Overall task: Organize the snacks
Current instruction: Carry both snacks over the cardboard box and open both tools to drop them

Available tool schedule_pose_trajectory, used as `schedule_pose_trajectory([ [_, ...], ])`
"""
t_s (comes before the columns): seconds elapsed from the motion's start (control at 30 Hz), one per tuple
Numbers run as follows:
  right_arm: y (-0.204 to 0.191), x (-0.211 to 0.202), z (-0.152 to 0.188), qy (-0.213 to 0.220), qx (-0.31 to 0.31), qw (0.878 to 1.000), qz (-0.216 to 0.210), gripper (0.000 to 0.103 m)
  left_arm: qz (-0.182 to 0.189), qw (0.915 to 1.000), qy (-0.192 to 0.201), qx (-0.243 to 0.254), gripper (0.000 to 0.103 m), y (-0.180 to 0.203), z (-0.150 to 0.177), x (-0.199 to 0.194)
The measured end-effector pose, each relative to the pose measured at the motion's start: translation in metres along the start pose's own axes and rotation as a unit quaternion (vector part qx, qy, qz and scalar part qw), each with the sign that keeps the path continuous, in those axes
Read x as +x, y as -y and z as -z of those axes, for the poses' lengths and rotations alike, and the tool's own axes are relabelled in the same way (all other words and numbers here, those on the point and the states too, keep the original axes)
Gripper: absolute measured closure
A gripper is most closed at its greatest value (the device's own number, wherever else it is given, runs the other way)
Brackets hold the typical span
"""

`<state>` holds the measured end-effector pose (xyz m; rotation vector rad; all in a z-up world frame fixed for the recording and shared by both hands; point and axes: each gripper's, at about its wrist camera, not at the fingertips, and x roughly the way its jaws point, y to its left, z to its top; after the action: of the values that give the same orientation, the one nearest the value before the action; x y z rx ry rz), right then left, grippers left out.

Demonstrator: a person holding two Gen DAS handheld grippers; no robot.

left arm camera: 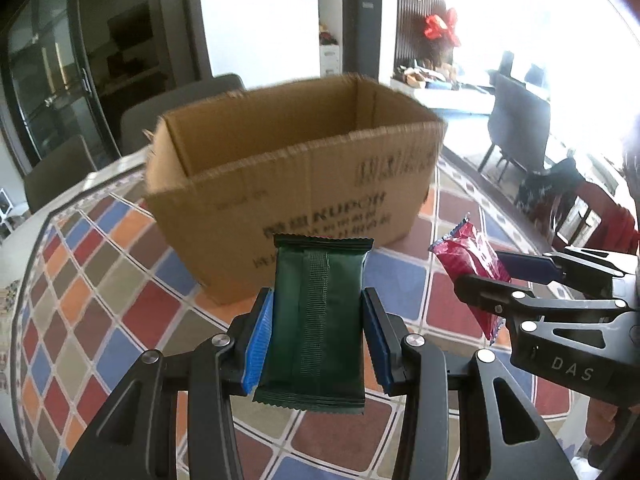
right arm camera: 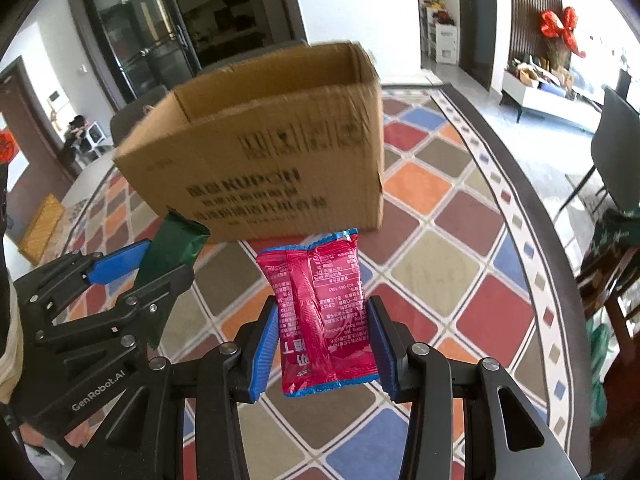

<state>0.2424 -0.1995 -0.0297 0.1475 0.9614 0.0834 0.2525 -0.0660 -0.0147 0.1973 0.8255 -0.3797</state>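
Black left gripper (left arm camera: 318,344), blue-padded jaws, silver screws

One cardboard box (left arm camera: 296,184), one green snack packet (left arm camera: 316,320), one red snack packet (right arm camera: 324,316), two chairs (left arm camera: 516,120).

Support surface: round table (left arm camera: 100,280) under a cloth of coloured diamond checks. Open cardboard box (left arm camera: 288,176) stands directly on it; its interior floor apparently not visible.
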Motion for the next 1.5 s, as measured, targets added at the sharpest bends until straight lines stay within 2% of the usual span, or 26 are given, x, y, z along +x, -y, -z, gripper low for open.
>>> schedule_pose_trajectory([
  [0.37,-0.015,-0.029,-0.034,0.05,-0.028,0.998,-0.006,0.059,-0.016,0.9982,0.054,-0.022,0.06,-0.016,-0.027,-0.031],
  [0.73,-0.027,-0.046,-0.075,0.092,-0.057,0.994,-0.001,0.059,-0.031,0.9954,0.083,-0.037,0.06,-0.031,-0.058,-0.045],
  [0.97,-0.034,-0.04,-0.101,0.091,-0.066,0.994,-0.007,0.059,-0.036,0.9947,0.08,-0.052,0.06,-0.046,-0.08,-0.035],
  [1.33,-0.04,-0.019,-0.136,0.072,-0.08,0.994,0.0,0.059,-0.017,0.9958,0.045,-0.078,0.06,-0.066,-0.11,-0.005],
  [1.5,-0.039,-0.007,-0.151,0.056,-0.077,0.995,-0.004,0.059,-0.026,0.9962,0.033,-0.077,0.059,-0.069,-0.121,0.006],
])
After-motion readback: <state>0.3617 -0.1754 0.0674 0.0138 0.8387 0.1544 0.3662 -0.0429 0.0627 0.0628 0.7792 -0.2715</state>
